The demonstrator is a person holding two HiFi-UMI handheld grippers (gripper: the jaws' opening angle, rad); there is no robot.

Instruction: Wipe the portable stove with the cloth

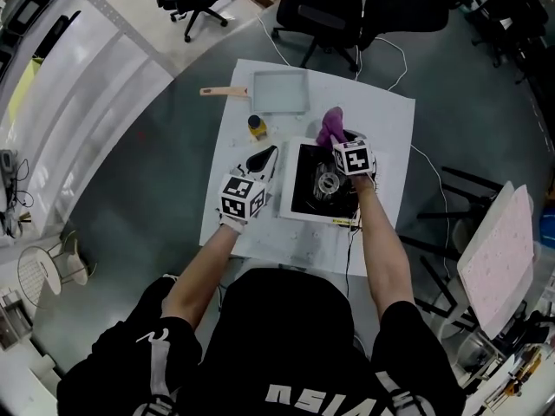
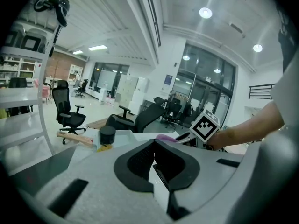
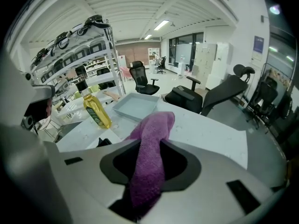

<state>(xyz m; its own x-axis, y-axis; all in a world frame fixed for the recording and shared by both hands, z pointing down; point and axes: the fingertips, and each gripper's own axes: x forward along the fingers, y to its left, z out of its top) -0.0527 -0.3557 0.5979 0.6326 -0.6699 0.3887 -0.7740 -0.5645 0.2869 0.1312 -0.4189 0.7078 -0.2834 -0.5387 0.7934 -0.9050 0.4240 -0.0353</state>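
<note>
My right gripper (image 1: 342, 142) is clamped on the purple cloth (image 3: 155, 127), which stands up out of the jaws over the far edge of the portable stove (image 1: 303, 185). The stove sits on the white table (image 1: 386, 124), black top facing up. My left gripper (image 1: 260, 159) hovers just left of the stove, jaw tips together with nothing pinched. Beyond are a bottle of yellow oil (image 3: 96, 110) and a shallow grey tray (image 3: 135, 105).
</note>
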